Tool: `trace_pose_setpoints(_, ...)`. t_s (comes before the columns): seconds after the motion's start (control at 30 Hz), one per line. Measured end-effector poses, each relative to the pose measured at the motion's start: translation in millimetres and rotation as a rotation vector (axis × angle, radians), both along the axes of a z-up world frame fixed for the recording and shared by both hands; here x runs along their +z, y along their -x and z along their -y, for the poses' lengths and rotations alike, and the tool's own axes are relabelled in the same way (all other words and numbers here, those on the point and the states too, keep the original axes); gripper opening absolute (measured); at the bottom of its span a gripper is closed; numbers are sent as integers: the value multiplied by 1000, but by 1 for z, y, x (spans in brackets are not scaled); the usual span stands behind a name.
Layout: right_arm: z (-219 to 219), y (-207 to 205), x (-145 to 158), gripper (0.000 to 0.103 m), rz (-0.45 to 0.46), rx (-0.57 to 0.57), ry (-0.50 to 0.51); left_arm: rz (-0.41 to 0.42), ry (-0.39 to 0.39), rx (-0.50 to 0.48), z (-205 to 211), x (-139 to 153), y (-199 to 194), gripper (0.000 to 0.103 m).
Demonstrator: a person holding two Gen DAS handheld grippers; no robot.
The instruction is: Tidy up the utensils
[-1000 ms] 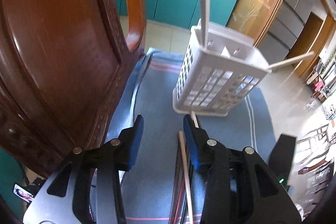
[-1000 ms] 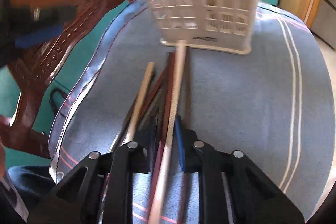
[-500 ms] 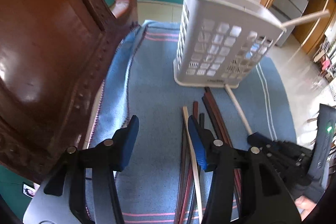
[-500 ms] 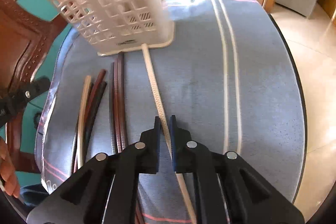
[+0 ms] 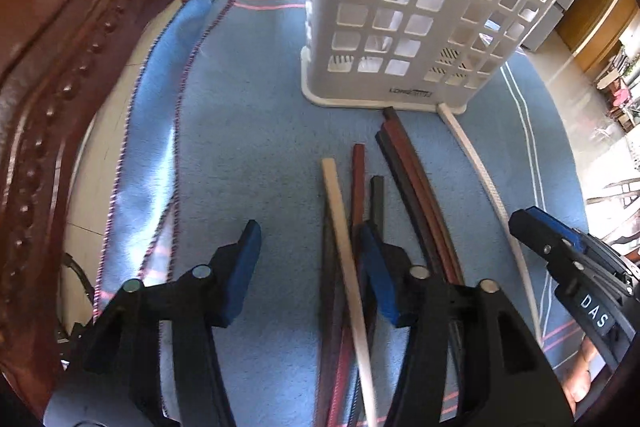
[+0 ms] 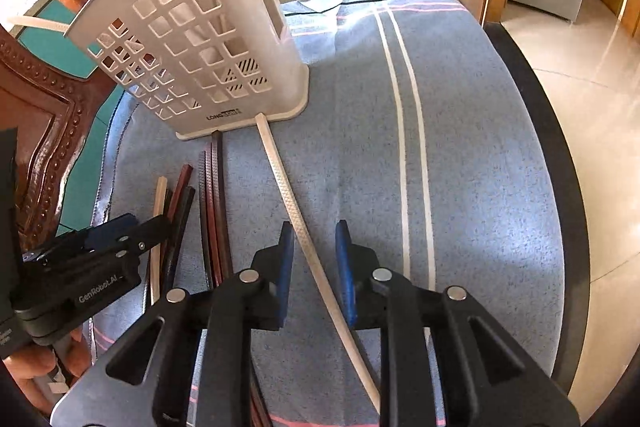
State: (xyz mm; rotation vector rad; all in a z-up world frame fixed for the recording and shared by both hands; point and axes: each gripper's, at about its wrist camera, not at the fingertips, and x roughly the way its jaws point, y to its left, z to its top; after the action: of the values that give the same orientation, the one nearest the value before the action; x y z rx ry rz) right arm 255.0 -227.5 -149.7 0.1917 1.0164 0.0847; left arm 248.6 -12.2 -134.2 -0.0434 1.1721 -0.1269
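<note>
Teal cabinets fill the top of the left wrist view, with a carved wooden chair [image 5: 48, 75] down the left edge and a blue striped cloth [image 5: 248, 115] over the table. White utensil basket [image 5: 416, 11] stands upper centre. Left gripper [image 5: 308, 263] is spread wide, nothing in it; the dark chopsticks [image 5: 412, 187] and a pale chopstick [image 5: 340, 227] lie around its right-hand finger.

Right wrist view: same cloth, tiled floor [image 6: 580, 67] at right, basket upper left. Right gripper [image 6: 314, 263] is parted, with a white chopstick [image 6: 296, 211] lying between the fingers, its far tip touching the basket's base.
</note>
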Motion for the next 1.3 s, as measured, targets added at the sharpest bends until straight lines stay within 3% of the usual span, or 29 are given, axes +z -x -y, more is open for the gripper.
trace_pose_setpoints(0.1,2,4,3,24,1,3,4,1,47,-29,2,0,-2,19)
trace_pose_setpoints(0.23,5,5,1,25,-2,-1,6,2,67,-43,6,0,-4,12)
trace_pose_setpoints(0.6,5,5,0,25,-2,-5,13,-1,77,23,-21,6,-10,10)
trace_pose_setpoints(0.7,2,4,0,31,5,-2,22,-8,64,31,-26,5,-11,10)
trace_pose_setpoints(0.93,-21,-11,3,33,45,82,72,-22,59,29,-24,-5,-16,10)
trace_pose_setpoints(1.07,-28,-20,-4,31,28,56,114,-20,70,22,-29,-5,-16,10)
trace_pose_setpoints(1.1,-27,-19,-4,26,18,41,105,-19,69,21,-30,-5,-16,10)
trace_pose_setpoints(1.13,-21,-16,-4,15,0,-3,62,-18,69,20,-34,-5,-17,10)
trace_pose_setpoints(1.23,6,-10,-8,10,-65,-85,-131,-16,61,26,-46,-3,-12,11)
trace_pose_setpoints(1.3,14,-6,-10,10,-73,-94,-174,-16,60,26,-47,-3,-12,12)
